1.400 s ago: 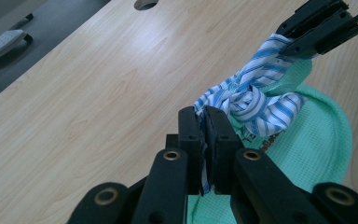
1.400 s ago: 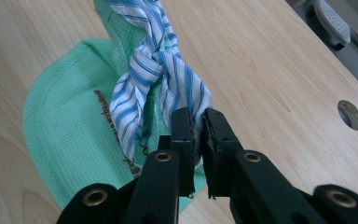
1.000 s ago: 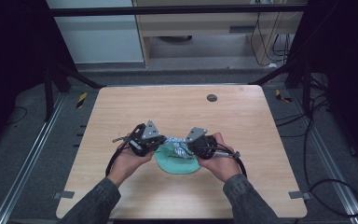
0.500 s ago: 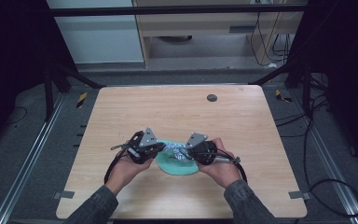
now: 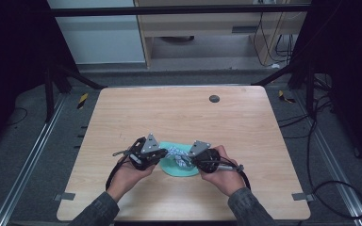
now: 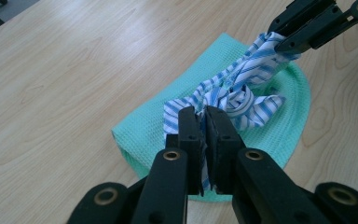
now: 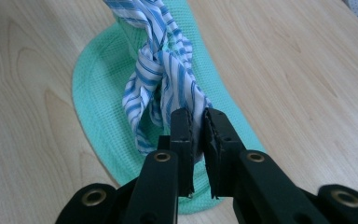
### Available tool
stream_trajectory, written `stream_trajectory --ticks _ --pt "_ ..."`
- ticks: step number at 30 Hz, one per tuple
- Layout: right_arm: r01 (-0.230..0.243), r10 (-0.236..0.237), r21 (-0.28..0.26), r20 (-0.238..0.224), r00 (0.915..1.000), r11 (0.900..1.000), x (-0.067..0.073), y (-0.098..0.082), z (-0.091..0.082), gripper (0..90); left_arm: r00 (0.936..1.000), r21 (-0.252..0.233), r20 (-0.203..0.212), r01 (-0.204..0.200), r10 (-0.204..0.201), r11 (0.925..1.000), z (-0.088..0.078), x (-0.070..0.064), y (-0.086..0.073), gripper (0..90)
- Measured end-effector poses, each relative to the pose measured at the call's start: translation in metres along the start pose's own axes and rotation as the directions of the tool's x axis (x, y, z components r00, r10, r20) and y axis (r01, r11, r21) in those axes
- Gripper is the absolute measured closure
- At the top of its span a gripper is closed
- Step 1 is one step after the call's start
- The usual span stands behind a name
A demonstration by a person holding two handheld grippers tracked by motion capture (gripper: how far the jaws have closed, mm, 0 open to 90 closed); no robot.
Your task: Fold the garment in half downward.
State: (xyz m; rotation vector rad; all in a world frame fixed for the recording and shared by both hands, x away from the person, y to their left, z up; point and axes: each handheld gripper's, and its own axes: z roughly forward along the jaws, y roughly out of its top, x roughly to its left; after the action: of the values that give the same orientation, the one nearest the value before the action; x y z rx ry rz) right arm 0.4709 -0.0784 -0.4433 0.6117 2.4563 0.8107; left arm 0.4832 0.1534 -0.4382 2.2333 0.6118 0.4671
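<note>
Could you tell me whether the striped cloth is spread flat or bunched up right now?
Bunched up: the blue-and-white striped cloth is twisted into a rope, pinched between the left gripper and right gripper, above the green waffle cloth.

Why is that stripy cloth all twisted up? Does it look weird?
Yes, a bit. The striped cloth is bunched and twisted like a rope above the green cloth, not lying flat. That is because the left gripper and right gripper each pinch one end. Nothing looks torn or spilled.
</note>
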Motion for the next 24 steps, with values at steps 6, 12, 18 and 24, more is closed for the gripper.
stream_trajectory --ticks 6,12,18,24 --pt "0.006 -0.006 0.008 -0.009 0.9999 1.0 0.004 -0.004 -0.001 81.9 0.9999 -0.003 0.014 0.006 -0.006 1.0 -0.001 -0.003 -0.007 85.5" --pt "0.012 -0.012 0.014 -0.019 0.9997 1.0 0.009 -0.006 0.0 81.9 0.9996 0.003 0.025 0.015 -0.015 0.9999 0.0 -0.005 -0.014 85.6" --pt "0.015 -0.014 0.012 -0.03 0.9994 1.0 0.013 -0.008 0.0 81.9 0.9992 0.002 0.033 0.023 -0.023 0.9997 0.0 -0.007 -0.019 86.0" --pt "0.015 -0.014 0.019 -0.039 0.9991 1.0 0.015 -0.008 0.001 79.9 0.999 0.001 0.038 0.022 -0.022 0.9998 0.0 -0.007 -0.021 86.0"
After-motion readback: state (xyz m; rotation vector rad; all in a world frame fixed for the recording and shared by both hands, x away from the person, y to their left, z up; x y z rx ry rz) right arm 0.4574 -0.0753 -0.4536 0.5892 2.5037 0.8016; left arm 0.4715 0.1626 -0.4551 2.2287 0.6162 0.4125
